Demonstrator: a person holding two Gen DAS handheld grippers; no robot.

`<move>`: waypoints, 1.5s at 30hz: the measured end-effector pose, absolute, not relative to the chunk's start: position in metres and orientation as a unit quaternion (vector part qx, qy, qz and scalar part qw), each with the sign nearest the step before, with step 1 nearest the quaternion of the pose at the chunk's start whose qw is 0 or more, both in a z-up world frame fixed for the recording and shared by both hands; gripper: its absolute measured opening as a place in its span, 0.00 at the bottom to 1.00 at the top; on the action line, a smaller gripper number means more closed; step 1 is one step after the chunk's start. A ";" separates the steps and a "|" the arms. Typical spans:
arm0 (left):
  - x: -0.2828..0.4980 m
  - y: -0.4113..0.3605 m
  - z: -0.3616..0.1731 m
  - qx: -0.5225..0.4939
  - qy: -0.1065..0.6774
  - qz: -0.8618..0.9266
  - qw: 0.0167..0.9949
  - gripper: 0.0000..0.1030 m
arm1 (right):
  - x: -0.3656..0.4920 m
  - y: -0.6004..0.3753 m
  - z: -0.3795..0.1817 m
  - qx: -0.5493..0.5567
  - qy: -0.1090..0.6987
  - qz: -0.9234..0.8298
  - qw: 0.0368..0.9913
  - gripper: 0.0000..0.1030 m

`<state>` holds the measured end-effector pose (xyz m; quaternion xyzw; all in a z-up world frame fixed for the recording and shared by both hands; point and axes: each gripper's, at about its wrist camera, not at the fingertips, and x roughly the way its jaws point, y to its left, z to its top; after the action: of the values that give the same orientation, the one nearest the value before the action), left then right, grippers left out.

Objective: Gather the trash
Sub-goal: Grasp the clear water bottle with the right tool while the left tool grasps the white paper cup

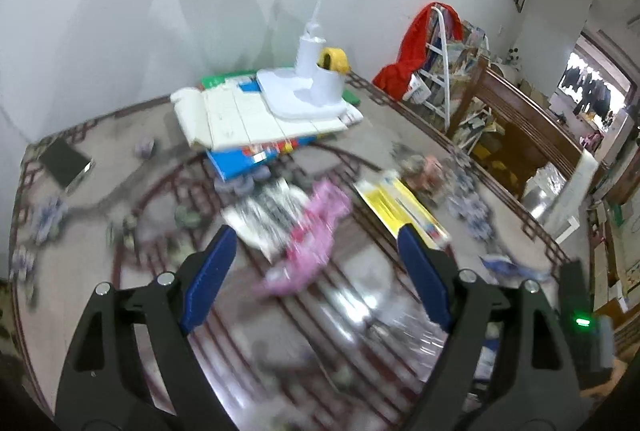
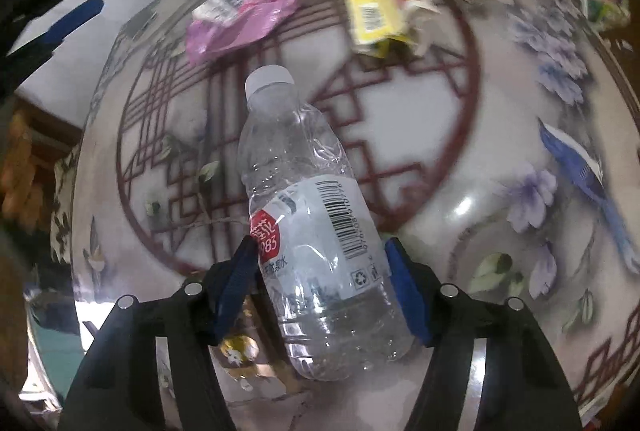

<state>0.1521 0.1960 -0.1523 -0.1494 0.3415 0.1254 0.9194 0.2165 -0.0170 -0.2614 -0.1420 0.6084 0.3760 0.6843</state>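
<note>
My right claw (image 2: 320, 255) pinches the light, crushable, slippery empty bottle (image 2: 308, 215) at its label, while my left claw (image 1: 316, 247) gapes empty.

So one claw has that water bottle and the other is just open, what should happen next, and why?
Probably lower the open left gripper onto the pink wrapper and close on it. The right gripper is already shut on the plastic bottle, while the wrapper lies loose on the table just ahead of the left fingers. The view is blurred, so its exact edge is unclear.
</note>
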 end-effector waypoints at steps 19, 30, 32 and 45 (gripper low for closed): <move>0.262 0.251 -0.253 -0.055 0.477 0.026 0.877 0.71 | 0.238 -0.030 -0.266 -0.068 0.638 0.365 0.675 0.65; 0.245 0.251 -0.247 -0.117 0.458 0.075 0.878 0.46 | 0.249 -0.030 -0.244 -0.080 0.613 0.356 0.701 0.66; 0.233 0.254 -0.244 -0.127 0.452 0.098 0.878 0.46 | 0.249 -0.027 -0.245 -0.085 0.611 0.358 0.701 0.66; 0.162 0.213 -0.178 -0.140 0.384 0.144 0.901 0.46 | 0.231 -0.009 -0.253 -0.146 0.585 0.340 0.722 0.56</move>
<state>0.1617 0.2133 -0.1777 -0.1397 0.3841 0.1441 0.9012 0.2315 -0.0087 -0.2526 -0.1455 0.5852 0.3397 0.7218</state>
